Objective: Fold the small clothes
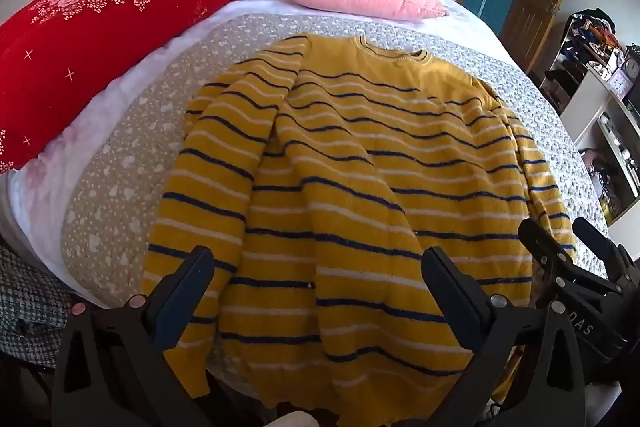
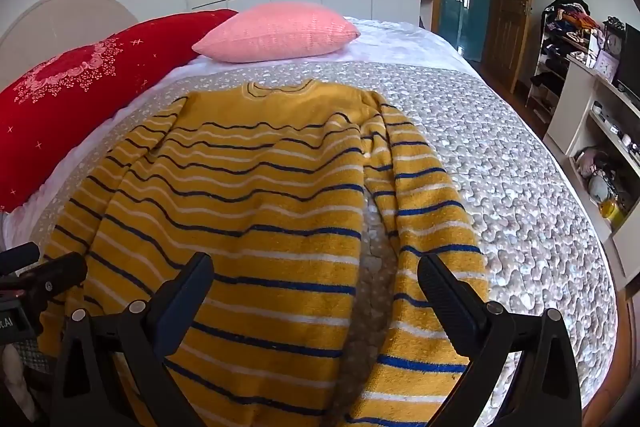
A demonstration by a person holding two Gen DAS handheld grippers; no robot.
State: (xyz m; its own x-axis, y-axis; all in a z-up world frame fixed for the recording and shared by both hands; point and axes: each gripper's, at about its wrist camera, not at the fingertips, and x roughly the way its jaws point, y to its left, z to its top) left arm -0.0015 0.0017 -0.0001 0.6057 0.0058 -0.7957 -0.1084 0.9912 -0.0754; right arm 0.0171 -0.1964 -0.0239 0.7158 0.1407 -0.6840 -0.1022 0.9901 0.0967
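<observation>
The yellow striped sweater (image 1: pixel 360 167) lies flat on the bed (image 2: pixel 500 167), ahead of both claws. Left claw (image 1: pixel 320 291) and right claw (image 2: pixel 316 291) gape wide, empty. Folding seems unstarted; next probably grasp a sleeve (image 2: pixel 424 227).

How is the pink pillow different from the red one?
The pink pillow is plain, while the red pillow has a pale flower pattern and little stars. The pink pillow looks shorter; the red pillow stretches long along the bed's left side. Both lie on the bed, beyond the yellow striped sweater.
</observation>
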